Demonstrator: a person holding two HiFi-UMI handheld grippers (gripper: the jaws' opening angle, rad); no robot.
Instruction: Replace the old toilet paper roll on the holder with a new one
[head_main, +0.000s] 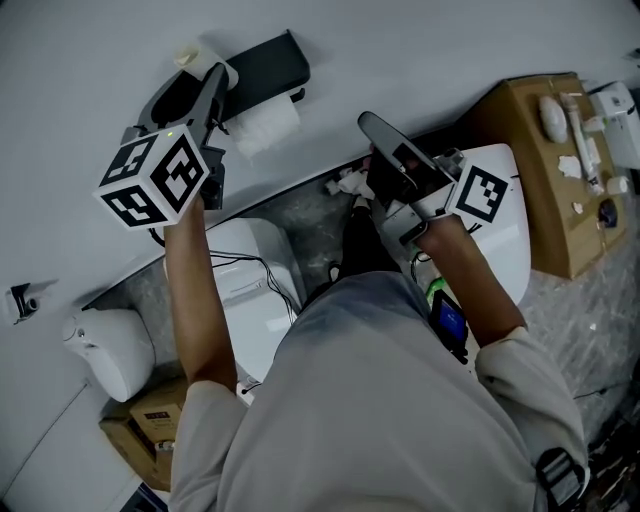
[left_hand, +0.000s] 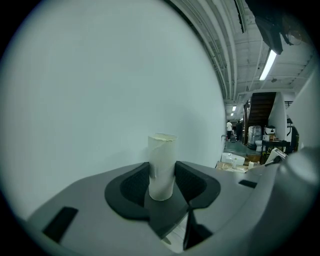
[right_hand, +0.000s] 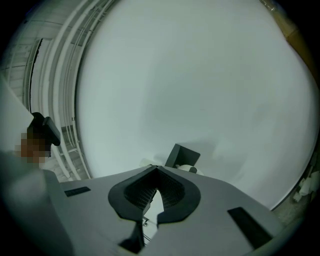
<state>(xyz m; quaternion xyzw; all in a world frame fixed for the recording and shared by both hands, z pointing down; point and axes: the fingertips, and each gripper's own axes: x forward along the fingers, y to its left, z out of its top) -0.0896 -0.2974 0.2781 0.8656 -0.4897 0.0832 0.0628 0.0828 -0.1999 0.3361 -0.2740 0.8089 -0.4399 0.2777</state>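
My left gripper (head_main: 203, 72) is raised near the wall at the upper left and is shut on an empty cardboard tube (left_hand: 161, 167), which stands upright between its pads. The tube's cream end (head_main: 187, 54) pokes out beside the black wall holder (head_main: 268, 62). A white toilet paper roll (head_main: 266, 125) hangs under that holder. My right gripper (head_main: 368, 122) is shut with nothing in it, to the right of the holder and pointing at the wall. In the right gripper view the holder (right_hand: 182, 156) and a bit of the white roll (right_hand: 190, 169) show just past the closed gripper (right_hand: 156, 172).
A white toilet (head_main: 250, 285) stands below the holder with cables across it. A cardboard box (head_main: 520, 130) with small items sits at the right. A white bin (head_main: 110, 350) and a small carton (head_main: 160, 420) are at the lower left. The wall is close ahead.
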